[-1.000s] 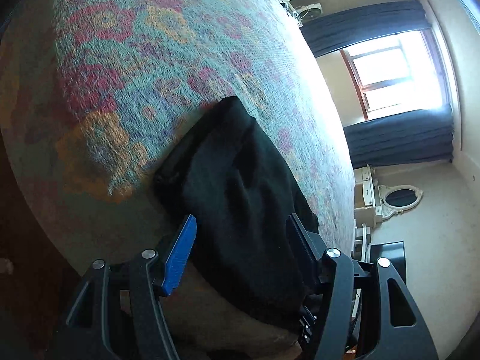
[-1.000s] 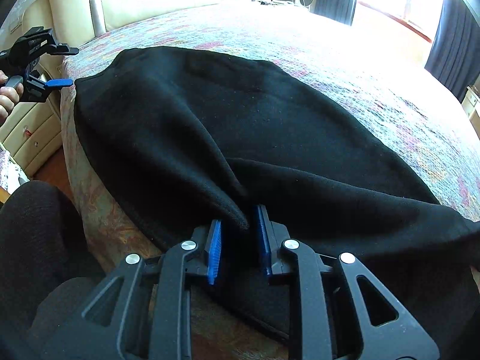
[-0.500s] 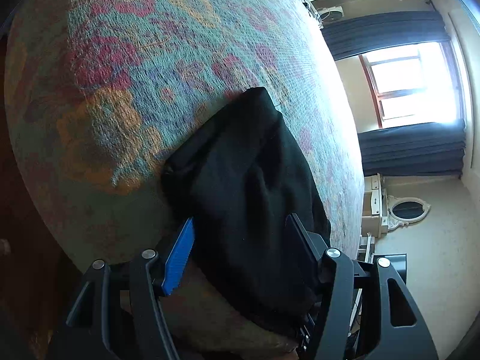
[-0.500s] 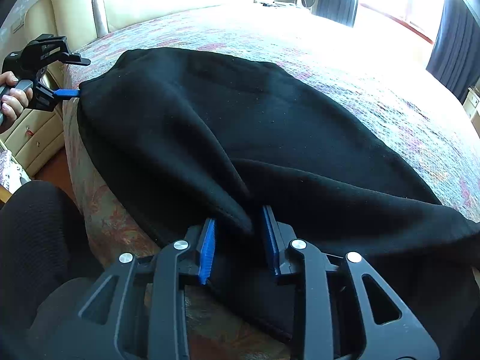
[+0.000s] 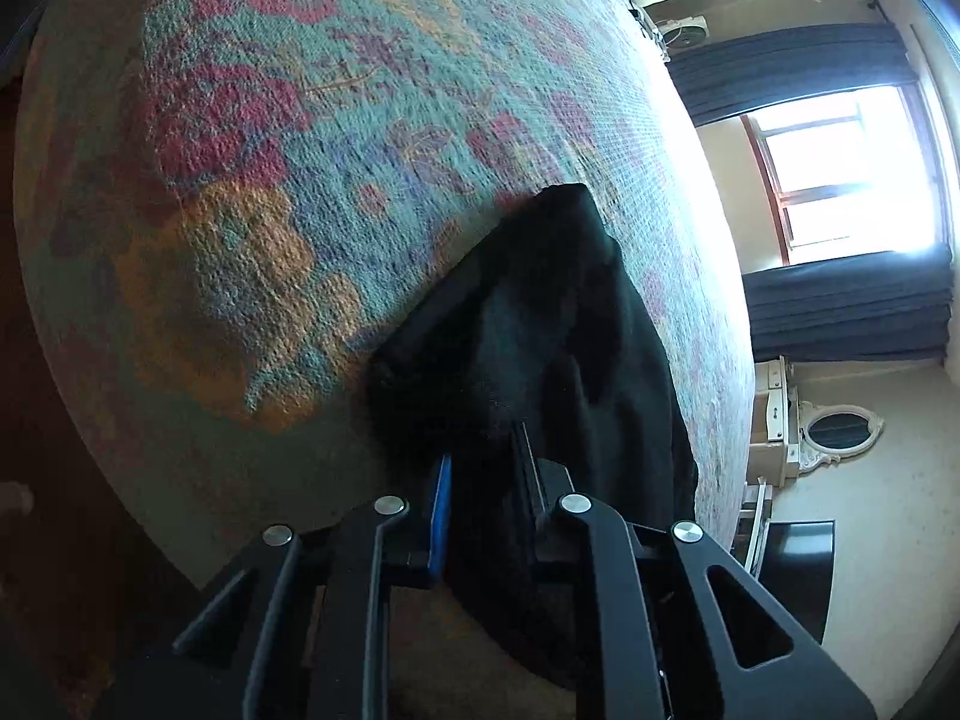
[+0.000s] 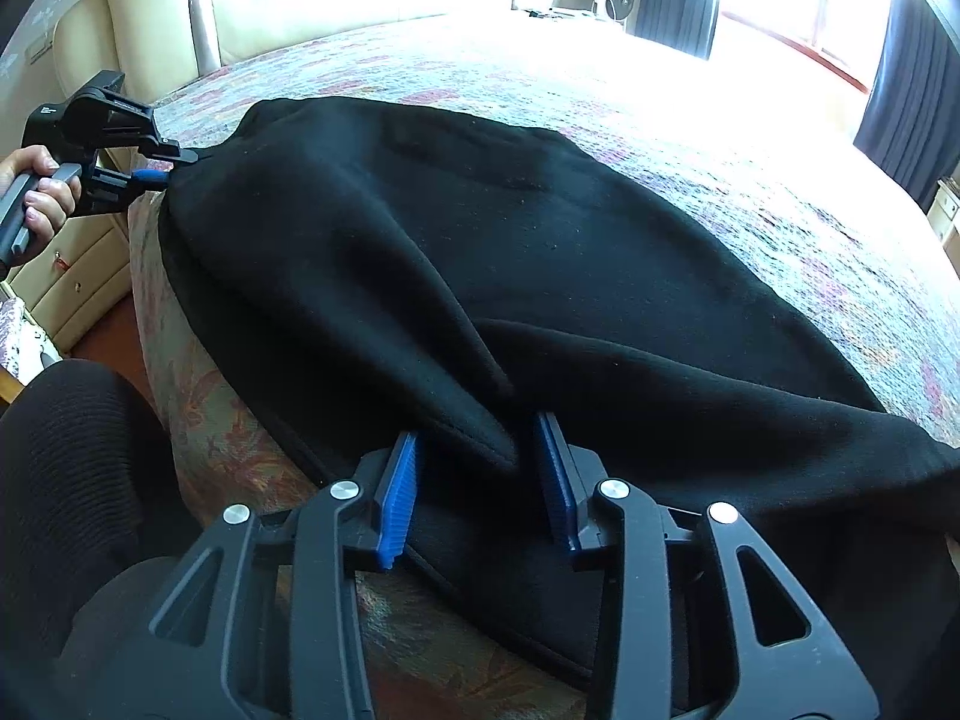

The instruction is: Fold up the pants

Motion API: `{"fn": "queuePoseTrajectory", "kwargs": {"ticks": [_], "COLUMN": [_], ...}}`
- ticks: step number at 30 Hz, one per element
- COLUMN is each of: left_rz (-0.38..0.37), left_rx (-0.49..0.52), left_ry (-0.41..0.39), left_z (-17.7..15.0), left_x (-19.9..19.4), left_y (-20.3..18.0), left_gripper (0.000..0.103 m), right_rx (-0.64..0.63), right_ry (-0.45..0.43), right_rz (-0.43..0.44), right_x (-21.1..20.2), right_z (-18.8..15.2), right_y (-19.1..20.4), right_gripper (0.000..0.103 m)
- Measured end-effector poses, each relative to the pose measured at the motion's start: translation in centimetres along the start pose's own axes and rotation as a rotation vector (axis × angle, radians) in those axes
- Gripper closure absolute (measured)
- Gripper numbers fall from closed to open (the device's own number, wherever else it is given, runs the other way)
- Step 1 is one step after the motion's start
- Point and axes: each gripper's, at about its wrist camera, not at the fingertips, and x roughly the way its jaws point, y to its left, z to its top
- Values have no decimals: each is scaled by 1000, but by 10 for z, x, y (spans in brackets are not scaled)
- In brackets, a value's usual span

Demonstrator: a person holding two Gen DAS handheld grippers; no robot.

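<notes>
Black fleece pants (image 6: 540, 276): long axis runs between both claws.
Left gripper (image 5: 480, 480): just closed, pinching the far end.
Right gripper (image 6: 477, 474): opening, fold loose between pads.

One pair of black pants (image 6: 480, 252) lay across one bed (image 6: 690, 120), a single floral bedspread (image 5: 270, 150) covering it. Two tools were counted: the left tool (image 6: 171, 165) at nine o'clock in the right wrist view, the right tool (image 6: 477, 468) at six o'clock. One hand (image 6: 42, 192) showed, on the left tool's handle. One fan (image 6: 618, 0) stood at twelve o'clock. One window (image 5: 840, 168) with two dark curtains (image 5: 786, 69) sat at three o'clock in the left wrist view; one oval mirror (image 5: 840, 426) at four o'clock.
</notes>
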Motion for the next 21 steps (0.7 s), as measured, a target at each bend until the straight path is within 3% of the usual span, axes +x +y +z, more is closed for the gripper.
{"fn": "queuePoseTrajectory", "kwargs": {"ticks": [9, 12, 17, 19, 20, 21], "left_rz": [17, 55, 26, 32, 37, 42], "left_rx": [71, 71, 46, 62, 59, 56], "left_ry": [-61, -36, -15, -29, -36, -42], "left_z": [-2, -2, -3, -9, -12, -16], "left_x": [-30, -21, -24, -35, -41, -47], "left_y": [-9, 3, 9, 3, 0, -3], "left_gripper": [89, 90, 87, 86, 86, 86], "right_rx": [-101, -129, -116, -47, 8, 63], "right_ry": [-33, -1, 22, 10, -3, -16], "right_rz": [-56, -51, -41, -9, 21, 45], "right_x": [-25, -21, -16, -26, -34, -41], "right_z": [6, -2, -5, -4, -4, -4], "right_y": [20, 27, 30, 20, 12, 3], "right_gripper": [77, 77, 75, 56, 40, 37]}}
